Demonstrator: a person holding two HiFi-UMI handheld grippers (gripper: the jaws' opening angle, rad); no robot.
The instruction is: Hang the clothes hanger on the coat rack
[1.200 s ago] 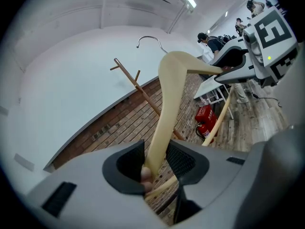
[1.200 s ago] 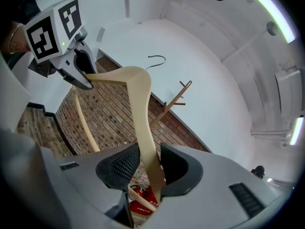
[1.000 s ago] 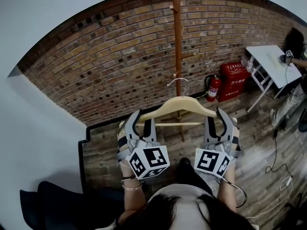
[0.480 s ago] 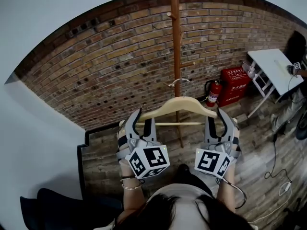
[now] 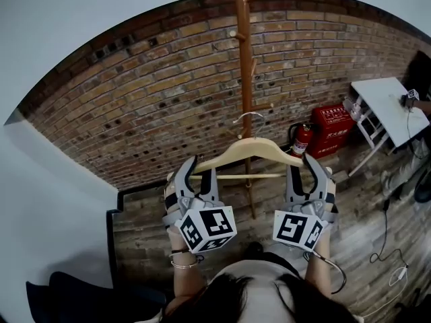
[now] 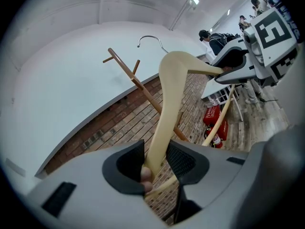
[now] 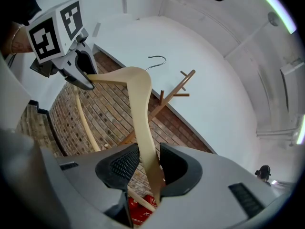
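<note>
I have the left tongs clamped on one end of the wooden hanger and the right tongs clamped on the other end; the hanger sits level in the air between them, its metal hook pointing up. It is just in front of the coat rack, not yet on a peg; a brick wall stands behind.

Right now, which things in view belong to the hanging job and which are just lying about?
Job: hanger, gripped at its ends by the left gripper and right gripper; coat rack.
Lying about: fire extinguisher, red box, white table.
</note>
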